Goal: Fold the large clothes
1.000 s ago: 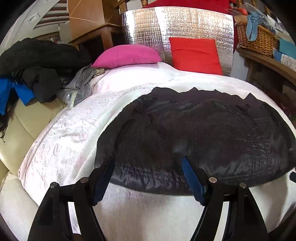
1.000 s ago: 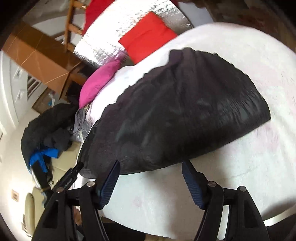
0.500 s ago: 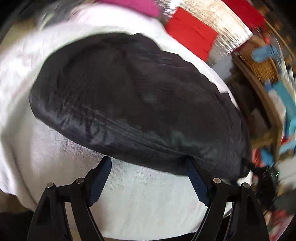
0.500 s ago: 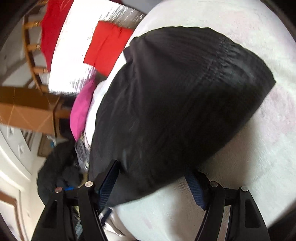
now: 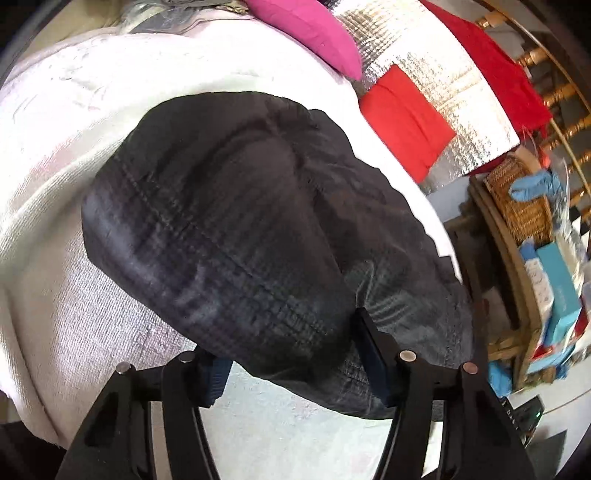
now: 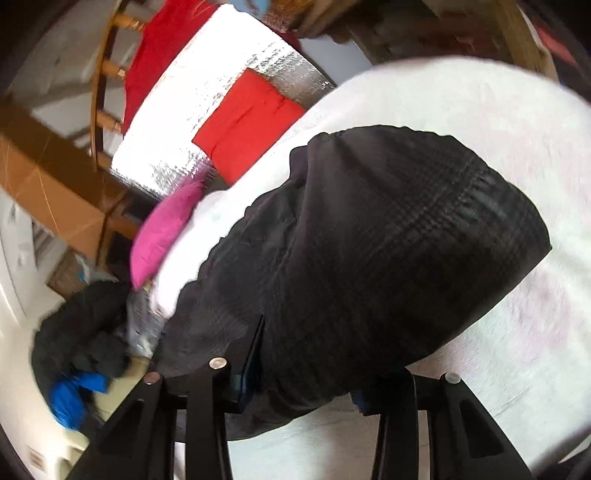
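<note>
Left wrist view: the left gripper (image 5: 291,354) has just been closing, its jaws now pinching the near hem of the black quilted nylon garment (image 5: 236,221) on the white textured bedspread (image 5: 74,295). A second ago both grippers stood open short of the hem. The right gripper (image 6: 306,373) has likewise narrowed onto bunched fabric between its jaws.

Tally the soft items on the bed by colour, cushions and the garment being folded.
Black garment: 1
Pink cushion: 1
Red cushion: 1
Total: 3
</note>
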Tool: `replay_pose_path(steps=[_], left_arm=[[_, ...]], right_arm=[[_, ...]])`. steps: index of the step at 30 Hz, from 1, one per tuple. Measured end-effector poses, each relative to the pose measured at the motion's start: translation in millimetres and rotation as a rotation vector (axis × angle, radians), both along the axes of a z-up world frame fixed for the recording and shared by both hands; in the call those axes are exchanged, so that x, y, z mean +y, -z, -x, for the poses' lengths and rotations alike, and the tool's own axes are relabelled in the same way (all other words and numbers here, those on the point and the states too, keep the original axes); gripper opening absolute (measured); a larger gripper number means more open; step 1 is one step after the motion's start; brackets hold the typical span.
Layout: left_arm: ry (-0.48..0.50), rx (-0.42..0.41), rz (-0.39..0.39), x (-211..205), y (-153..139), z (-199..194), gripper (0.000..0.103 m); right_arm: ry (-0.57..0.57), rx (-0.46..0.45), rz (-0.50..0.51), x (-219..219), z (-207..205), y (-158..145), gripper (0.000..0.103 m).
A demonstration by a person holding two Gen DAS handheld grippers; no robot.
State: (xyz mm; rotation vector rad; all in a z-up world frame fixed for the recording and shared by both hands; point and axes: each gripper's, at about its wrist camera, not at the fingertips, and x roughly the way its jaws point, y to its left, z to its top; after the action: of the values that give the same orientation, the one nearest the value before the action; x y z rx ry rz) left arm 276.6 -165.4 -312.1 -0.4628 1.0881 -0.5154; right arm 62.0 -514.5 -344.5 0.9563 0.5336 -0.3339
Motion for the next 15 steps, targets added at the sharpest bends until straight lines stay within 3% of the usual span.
replay_pose_path(steps=[2,6,10,12,15], left_arm=[[0.007,0.063,0.016,-2.7,13.1,-9.8,0.063],[0.025,-0.001,-0.064,-11.0,0.3,-3.0,0.063],[0.023,-0.038,-0.137,-15.1,-16.4,8.4,0.064],[0.023,-0.1,-0.222,-19.1,-32.5,22.5,0.064],[0.011,-0.248,-0.322,-21.6,-61.7,50.6,0.074]], right_arm=[[-0.001,0.076,-0.021,-1.5,-6.7,13.7,0.042],[-0.012,0.064,-0.02,-2.9,-5.2,11.4,0.043],[-0.03,0.038,-0.129,-7.0,11.9,10.9,0.062],[-0.032,0.02,-0.121,-4.9,24.2,3.9,0.064],[-0.048,0.03,-0.04,7.3,37.1,-16.1,0.064]])
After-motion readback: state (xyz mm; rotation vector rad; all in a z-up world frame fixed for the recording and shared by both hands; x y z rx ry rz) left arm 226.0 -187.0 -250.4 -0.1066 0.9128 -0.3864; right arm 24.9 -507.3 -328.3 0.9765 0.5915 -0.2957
